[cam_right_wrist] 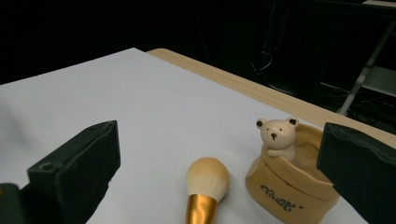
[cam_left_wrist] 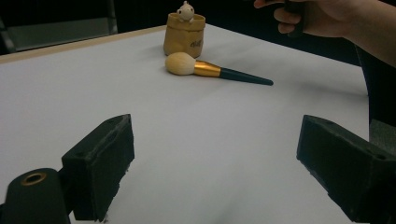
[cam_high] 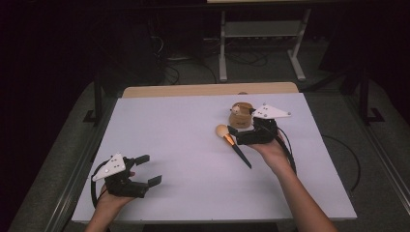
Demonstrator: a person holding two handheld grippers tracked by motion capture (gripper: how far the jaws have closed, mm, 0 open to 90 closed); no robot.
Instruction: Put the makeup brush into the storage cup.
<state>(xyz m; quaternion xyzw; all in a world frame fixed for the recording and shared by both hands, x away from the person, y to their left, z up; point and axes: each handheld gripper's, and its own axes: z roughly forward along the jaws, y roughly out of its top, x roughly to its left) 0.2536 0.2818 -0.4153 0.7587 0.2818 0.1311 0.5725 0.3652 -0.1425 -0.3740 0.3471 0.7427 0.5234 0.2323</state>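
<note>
High view shows the desk (cam_high: 183, 145) covered in white, with a strip of bare wood along its far edge. Toward the far right part stands a small tan pot (cam_high: 241, 117) with a little bear figure (cam_high: 236, 109) peeking over its rim. Just on the near side of the pot lies the makeup brush (cam_high: 231, 141), its pale fluffy head toward the pot, gold collar behind it, and dark handle running toward the near right corner. Pot and brush head sit close together; I cannot tell whether they touch.

My right gripper (cam_high: 238, 134) hovers over the brush, right by its gold collar. In the right gripper view the brush (cam_right_wrist: 205, 186) lies between my two black jaws, low and centred, with the pot (cam_right_wrist: 292, 184) partly behind the right-hand jaw. The jaws stand wide, well apart from the brush on either side, and grip nothing.

My left gripper (cam_high: 149, 169) rests at the near left corner of the desk, far from the brush. Left gripper view looks across bare white surface to the brush (cam_left_wrist: 210, 71) and the pot (cam_left_wrist: 183, 35) beyond, with my right hand (cam_left_wrist: 317, 18) at the top edge. Its jaws are spread wide too, with nothing between them.
</note>
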